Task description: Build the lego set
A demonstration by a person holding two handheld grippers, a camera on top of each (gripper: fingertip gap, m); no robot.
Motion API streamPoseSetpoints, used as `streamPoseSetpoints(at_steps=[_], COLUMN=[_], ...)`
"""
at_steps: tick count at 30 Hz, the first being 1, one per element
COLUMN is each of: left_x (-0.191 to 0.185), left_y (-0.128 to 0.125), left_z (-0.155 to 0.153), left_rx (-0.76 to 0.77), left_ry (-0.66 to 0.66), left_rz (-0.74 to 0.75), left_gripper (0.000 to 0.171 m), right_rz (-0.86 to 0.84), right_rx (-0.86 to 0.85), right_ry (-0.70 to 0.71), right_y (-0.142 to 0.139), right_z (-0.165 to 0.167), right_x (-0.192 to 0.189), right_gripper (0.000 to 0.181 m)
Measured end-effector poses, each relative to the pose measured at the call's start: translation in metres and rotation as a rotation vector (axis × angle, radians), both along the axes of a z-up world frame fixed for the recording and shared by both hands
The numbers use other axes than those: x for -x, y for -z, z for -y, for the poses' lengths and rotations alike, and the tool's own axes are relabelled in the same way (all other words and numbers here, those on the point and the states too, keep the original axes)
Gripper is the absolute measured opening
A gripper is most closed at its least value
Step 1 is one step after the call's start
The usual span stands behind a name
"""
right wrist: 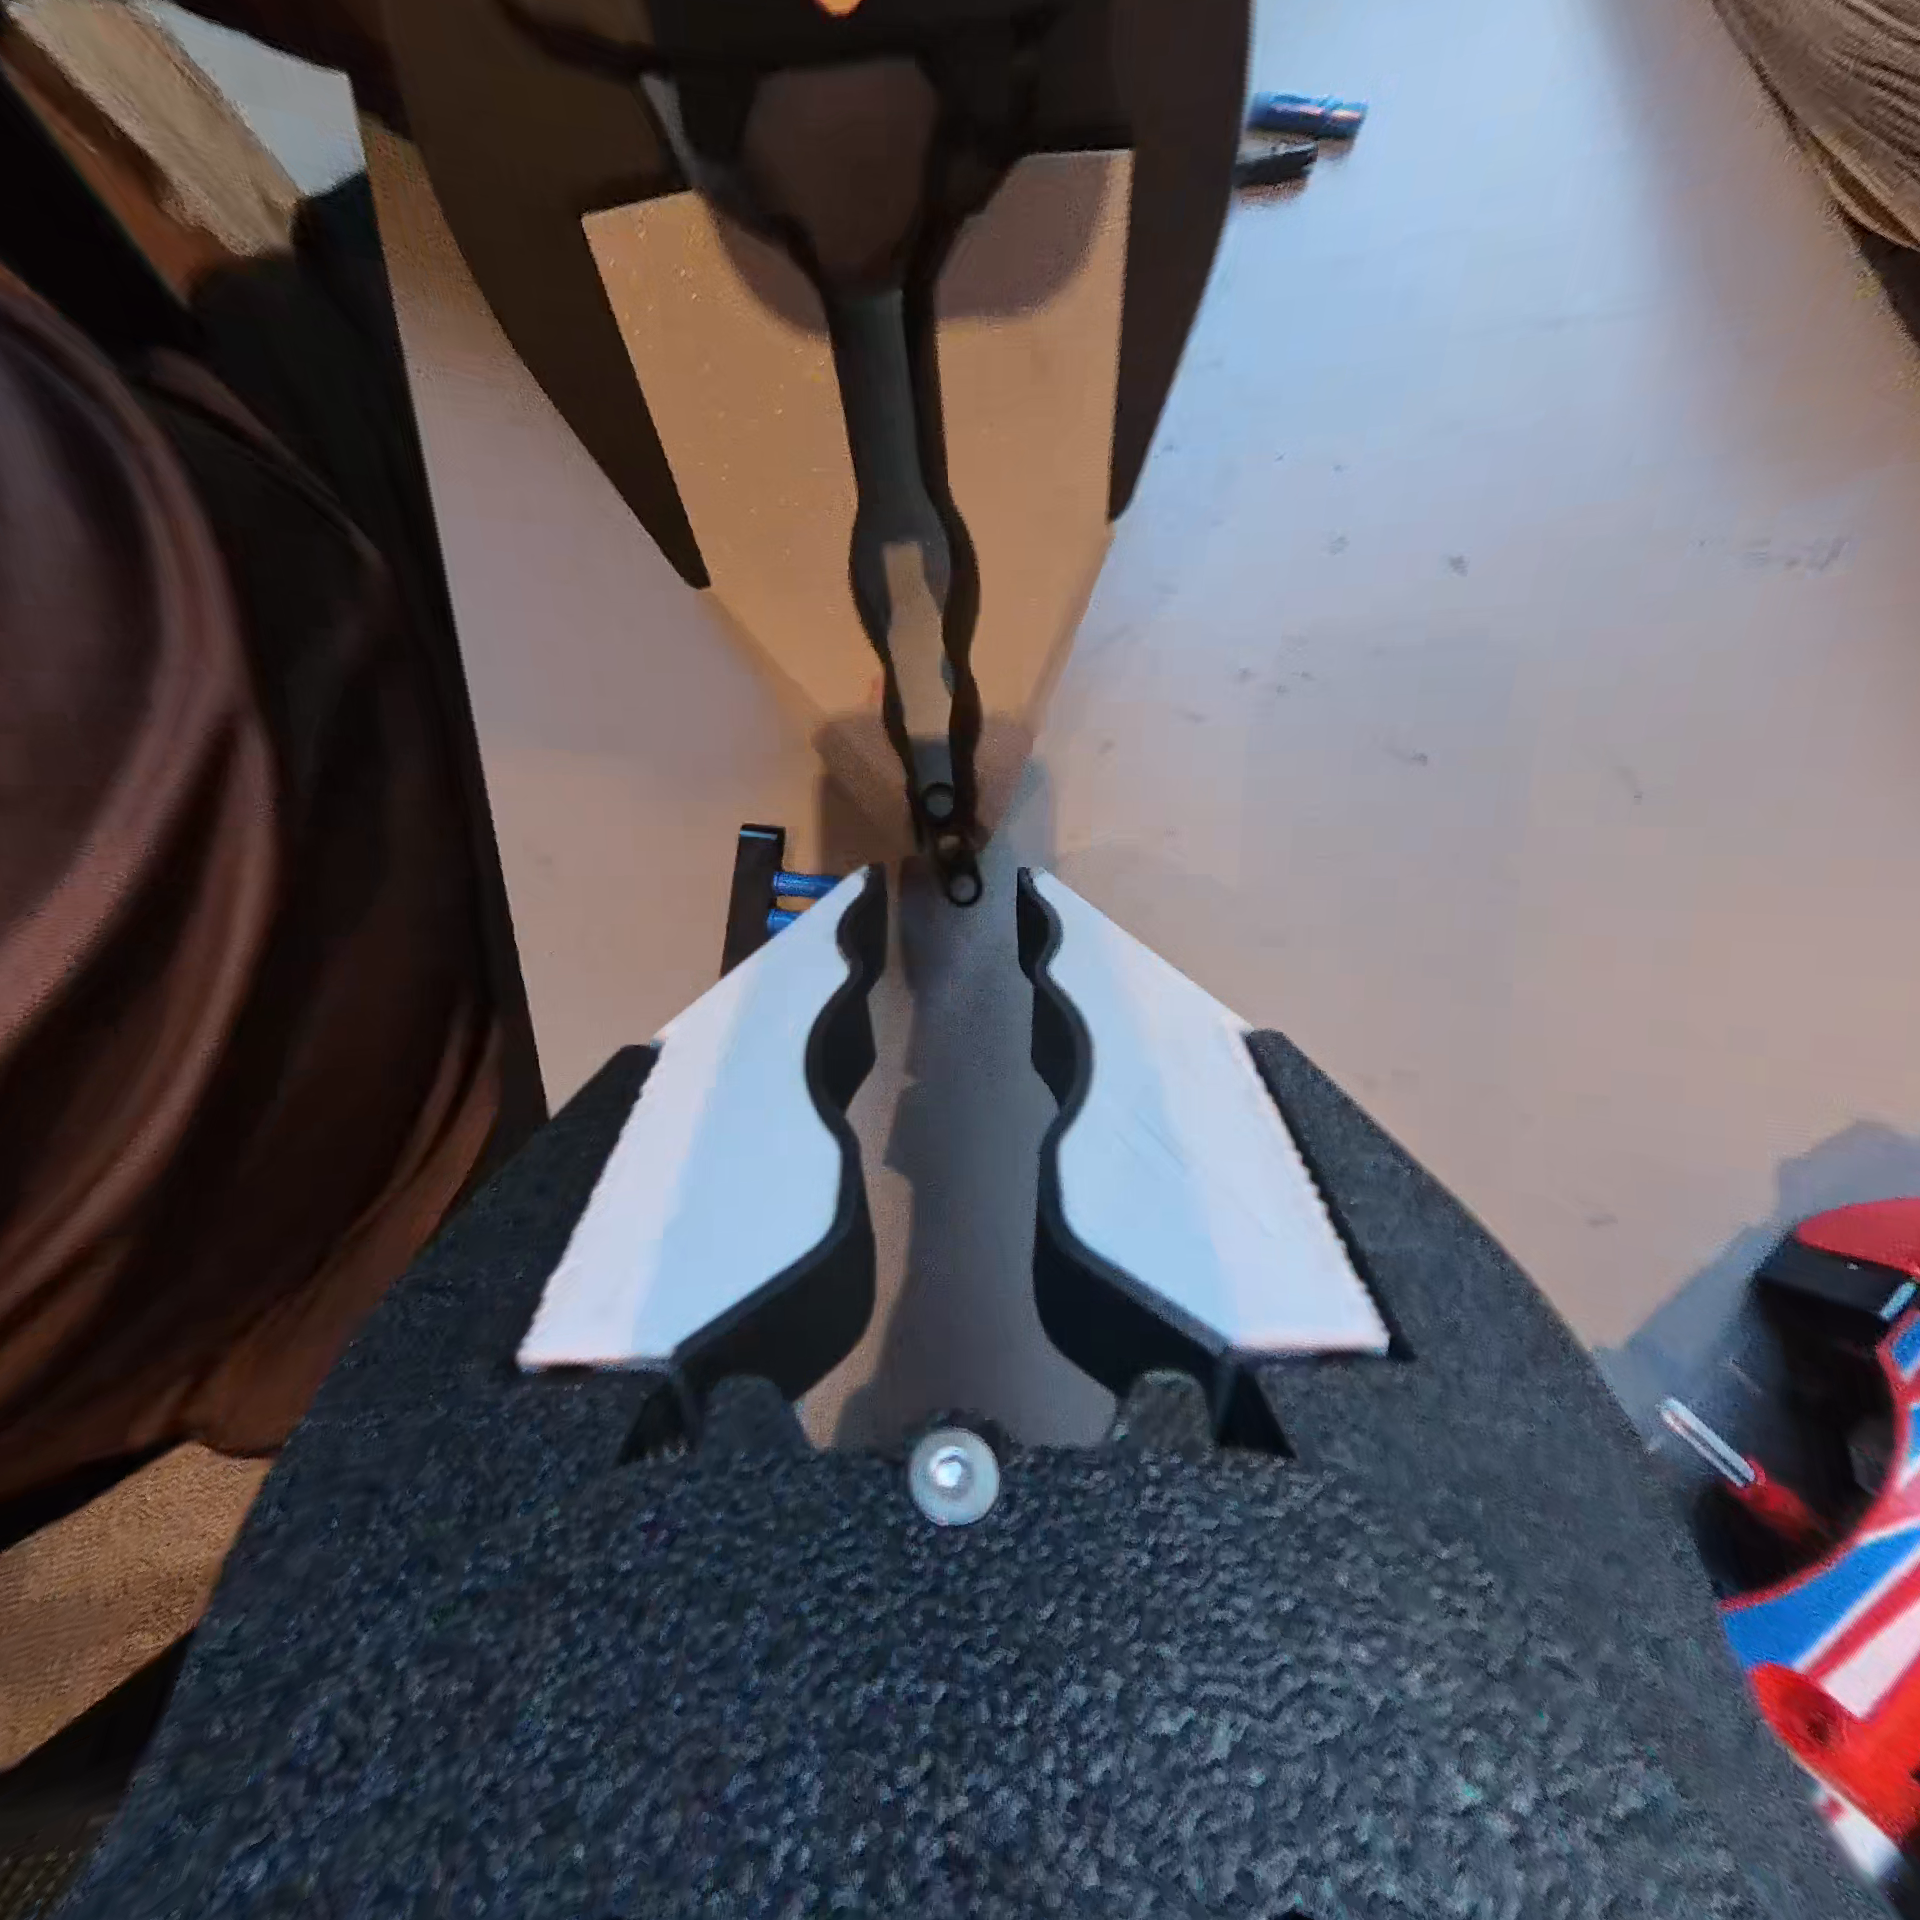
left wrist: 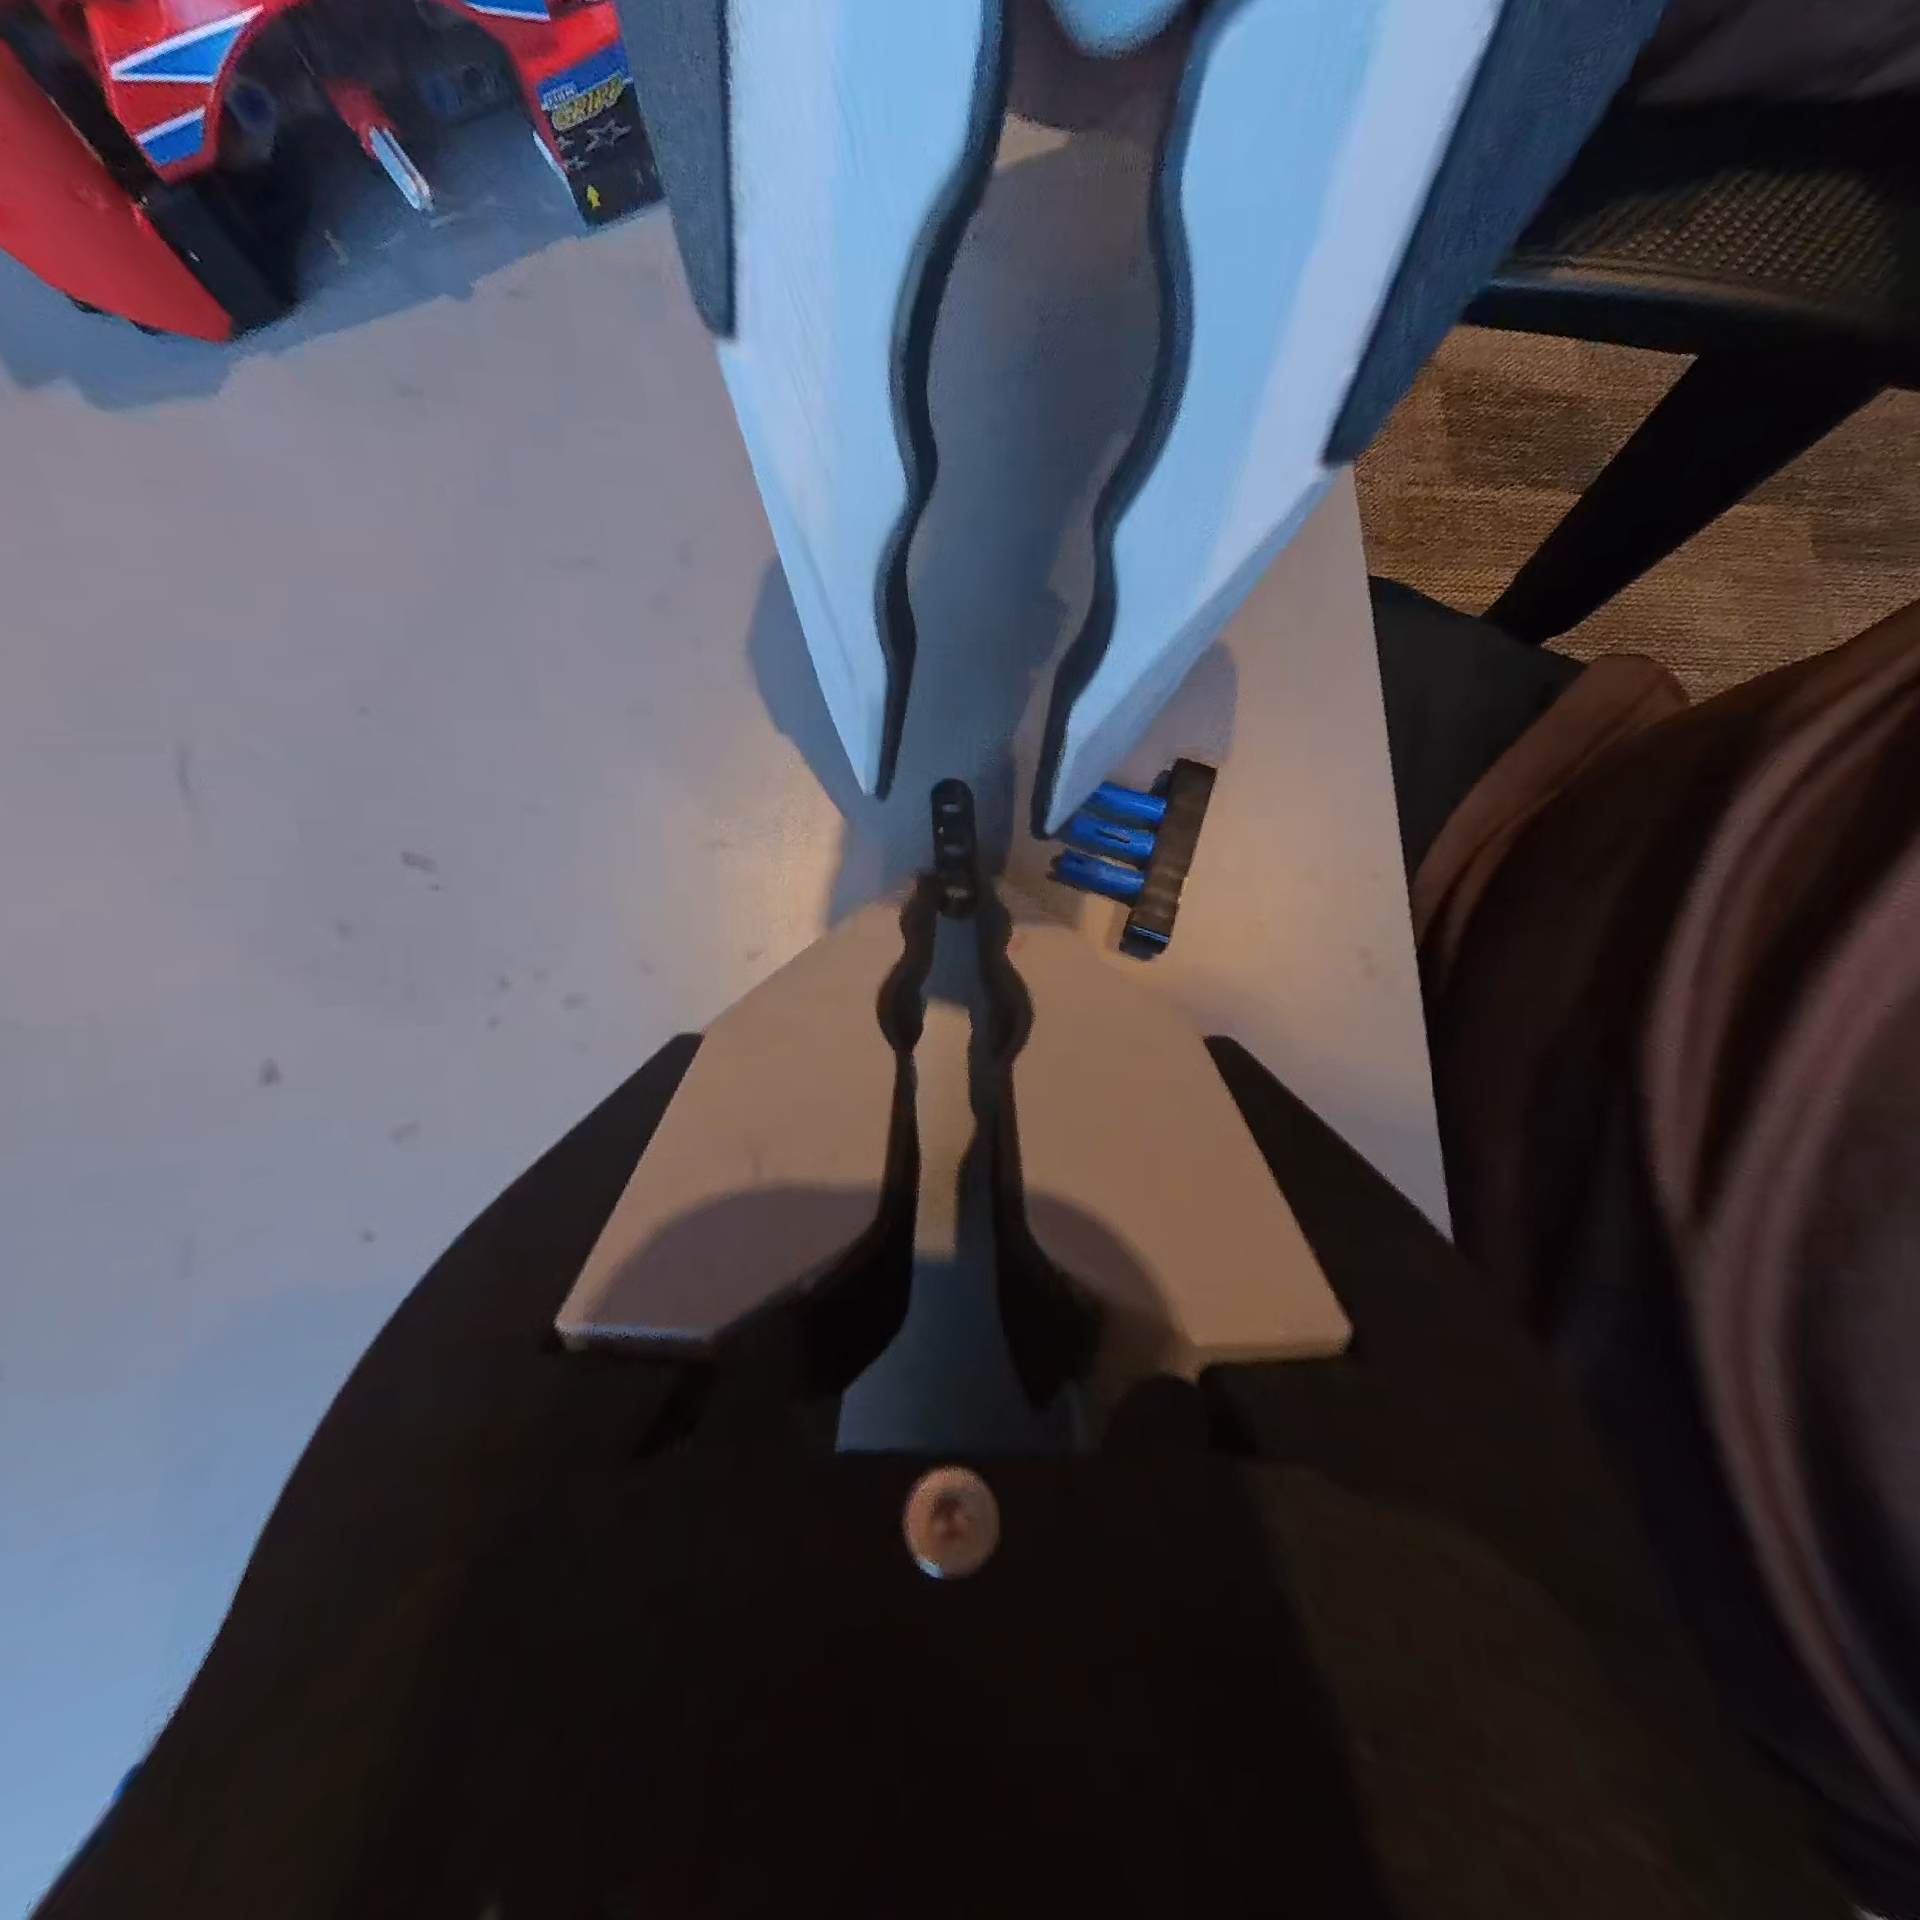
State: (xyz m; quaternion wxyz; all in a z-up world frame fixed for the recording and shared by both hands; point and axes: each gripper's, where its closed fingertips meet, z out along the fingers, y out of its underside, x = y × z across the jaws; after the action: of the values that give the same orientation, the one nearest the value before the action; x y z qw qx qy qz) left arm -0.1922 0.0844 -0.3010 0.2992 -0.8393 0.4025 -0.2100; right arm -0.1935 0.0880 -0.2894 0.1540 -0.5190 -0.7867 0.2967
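L gripper [left wrist: 956, 914] fingers pinched black holed beam [left wrist: 953, 847], long axis toward 12 o'clock. R gripper [right wrist: 951, 883] fingers wide, beam tip just between them; blue-pinned piece [left wrist: 1143, 857] lay beside on bench [left wrist: 416, 831].

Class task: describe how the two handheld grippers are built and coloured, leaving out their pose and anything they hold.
The left gripper and the right gripper look alike: a black body, rough-grained on the right one, a silver screw at its centre, and two flat pale tapering jaws lined with wavy black pads. No cables or markings show.
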Motion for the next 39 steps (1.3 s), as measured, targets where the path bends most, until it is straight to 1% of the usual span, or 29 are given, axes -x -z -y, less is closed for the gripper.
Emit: streamPoseSetpoints(at_steps=[1,3,4,6,10,14,21,24,27,29,32,34,36,39], left_x=[-0.001,-0.004,-0.004,-0.004,0.006,0.012,0.010,0.009,0.005,0.001,-0.005,-0.010,-0.014,-0.018], left_y=[0.000,0.000,0.000,-0.001,0.000,0.000,-0.001,-0.004,-0.009,-0.008,-0.003,-0.001,-0.001,-0.001], left_z=[-0.001,0.000,0.000,0.001,0.005,0.011,0.024,0.027,0.032,0.035,0.037,0.036,0.035,0.035], left_rx=[-0.005,0.000,0.006,0.022,0.001,0.001,0.013,0.009,0.007,0.013,0.019,0.013,0.013,0.013], left_ry=[0.004,0.010,0.008,0.012,-0.001,-0.032,-0.061,-0.063,-0.064,-0.059,-0.041,-0.033,-0.026,-0.026], left_rz=[0.000,0.004,0.004,-0.002,-0.065,-0.084,-0.090,-0.087,-0.064,-0.050,-0.057,-0.060,-0.053,-0.040], left_gripper=[0.005,0.005,0.005,0.010,0.019,0.019,0.018,0.018,0.019,0.019,0.020,0.019,0.019,0.018], right_rz=[0.005,0.013,0.017,0.028,0.065,0.078,0.077,0.062,0.022,0.015,0.004,0.011,0.034,0.018], right_rx=[-0.013,-0.015,-0.010,-0.008,-0.013,-0.024,0.003,-0.025,-0.030,-0.016,0.038,0.045,0.030,0.085], right_ry=[-0.006,-0.017,-0.024,-0.035,-0.033,-0.037,-0.029,0.013,0.068,0.093,0.094,0.096,0.105,0.092], right_y=[0.004,0.008,0.009,0.010,0.014,0.014,0.013,0.009,-0.003,-0.009,-0.009,0.000,0.011,0.008], right_z=[0.001,0.003,0.004,0.004,0.001,0.000,0.000,-0.006,-0.008,-0.003,0.019,0.029,0.030,0.037], right_x=[0.000,0.000,0.000,-0.002,-0.007,-0.006,-0.007,-0.011,-0.023,-0.035,-0.046,-0.046,-0.044,-0.038], right_gripper=[0.021,0.009,0.008,0.008,0.008,0.008,0.011,0.018,0.019,0.020,0.020,0.020,0.021,0.017])
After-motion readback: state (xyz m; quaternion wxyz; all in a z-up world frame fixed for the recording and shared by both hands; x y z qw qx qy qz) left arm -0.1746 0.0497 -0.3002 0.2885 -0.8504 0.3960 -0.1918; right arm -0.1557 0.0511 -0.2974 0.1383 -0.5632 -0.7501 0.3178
